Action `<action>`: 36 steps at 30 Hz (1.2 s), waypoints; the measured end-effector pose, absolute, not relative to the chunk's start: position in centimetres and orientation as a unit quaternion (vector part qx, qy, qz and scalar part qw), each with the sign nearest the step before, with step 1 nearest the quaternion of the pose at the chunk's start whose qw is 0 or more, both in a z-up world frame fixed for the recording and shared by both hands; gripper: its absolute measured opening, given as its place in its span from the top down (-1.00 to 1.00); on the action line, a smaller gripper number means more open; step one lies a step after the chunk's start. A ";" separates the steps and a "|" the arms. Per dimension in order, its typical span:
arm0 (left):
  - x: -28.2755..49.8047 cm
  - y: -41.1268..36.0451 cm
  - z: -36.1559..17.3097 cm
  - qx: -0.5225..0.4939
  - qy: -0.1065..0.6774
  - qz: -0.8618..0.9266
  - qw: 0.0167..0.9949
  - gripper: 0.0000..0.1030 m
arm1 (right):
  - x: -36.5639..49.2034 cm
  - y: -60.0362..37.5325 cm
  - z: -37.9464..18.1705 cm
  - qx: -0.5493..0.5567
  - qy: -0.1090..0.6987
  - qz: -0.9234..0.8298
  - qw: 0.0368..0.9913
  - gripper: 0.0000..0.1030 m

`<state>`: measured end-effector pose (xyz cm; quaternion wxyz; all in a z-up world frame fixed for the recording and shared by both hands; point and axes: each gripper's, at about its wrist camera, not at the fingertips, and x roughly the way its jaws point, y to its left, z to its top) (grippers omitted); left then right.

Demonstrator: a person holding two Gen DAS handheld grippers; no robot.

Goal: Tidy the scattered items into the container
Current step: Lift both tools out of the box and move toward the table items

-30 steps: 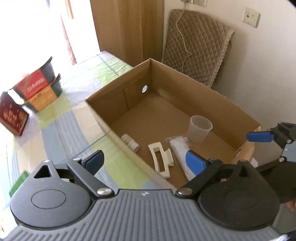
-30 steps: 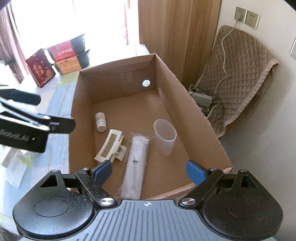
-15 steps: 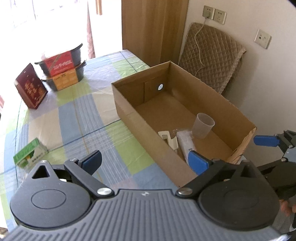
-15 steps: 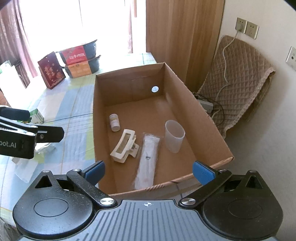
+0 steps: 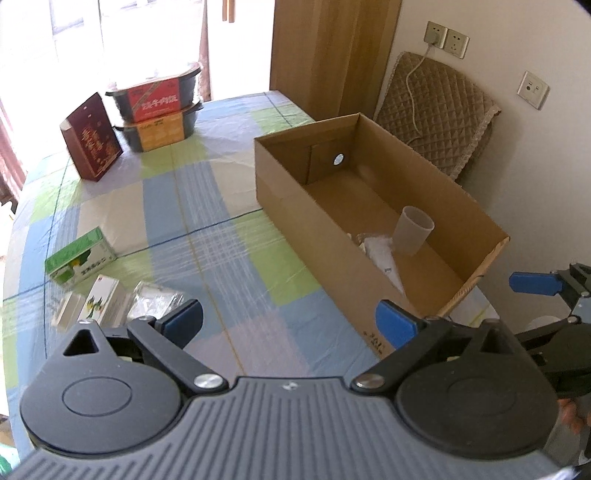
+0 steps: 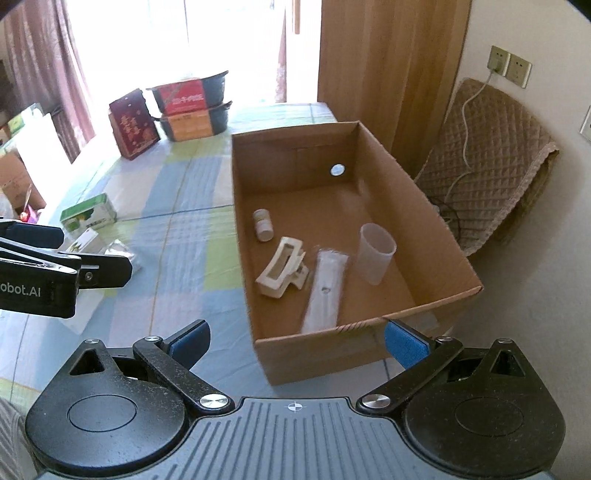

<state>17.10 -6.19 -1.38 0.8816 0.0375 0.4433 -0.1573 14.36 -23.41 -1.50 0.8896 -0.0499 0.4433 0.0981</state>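
Both black, blue-padded grippers, left (image 5: 288, 321) and right (image 6: 297, 339), we hold released and empty. Open brown cardboard box (image 6: 424, 206) contains a translucent plastic cup (image 6: 376, 253) and a cream hair claw (image 6: 282, 266).

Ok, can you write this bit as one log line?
left gripper: open, empty | right gripper: open, empty | cardboard box: cup, hair clip

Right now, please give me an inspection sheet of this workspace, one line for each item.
Surface: table with checked cloth, under clear film.
Job's things: cardboard box holds a small bottle, hair clip, long packet, upright cup. Green carton, white carton and foil packet lie outside.
Clutter: red box, two stacked food tubs.
Grippers: left gripper and right gripper both open, empty.
Cables: white cord from wall socket.
Surroundings: quilted pad, wooden panel, bright window.
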 end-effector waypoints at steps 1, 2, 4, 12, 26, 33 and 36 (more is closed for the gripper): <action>16.8 -5.9 -1.4 0.036 0.444 -0.155 0.882 -0.91 | 14.2 -23.2 -1.5 -0.051 0.444 0.101 0.889 -1.00; 16.6 -5.5 -1.4 0.034 0.444 -0.153 0.882 -0.91 | 14.0 -22.9 -1.5 -0.052 0.444 0.103 0.889 -1.00; 16.1 -4.9 -1.4 0.029 0.444 -0.148 0.883 -0.91 | 13.7 -22.4 -1.6 -0.055 0.444 0.109 0.888 -1.00; 14.4 -1.8 -1.5 0.008 0.445 -0.125 0.887 -0.91 | 13.0 -20.4 -1.9 -0.064 0.445 0.134 0.883 -1.00; 12.1 5.4 -2.8 -0.006 0.443 -0.053 0.895 -0.90 | 13.2 -17.1 -3.3 -0.048 0.426 0.206 0.880 -1.00; 12.5 8.8 -4.3 -0.002 0.443 -0.035 0.896 -0.82 | 14.6 -14.3 -4.5 -0.040 0.419 0.265 0.867 -1.00; 13.4 10.0 -5.1 0.006 0.443 -0.032 0.896 -0.76 | 15.5 -12.7 -5.4 -0.048 0.422 0.285 0.859 -1.00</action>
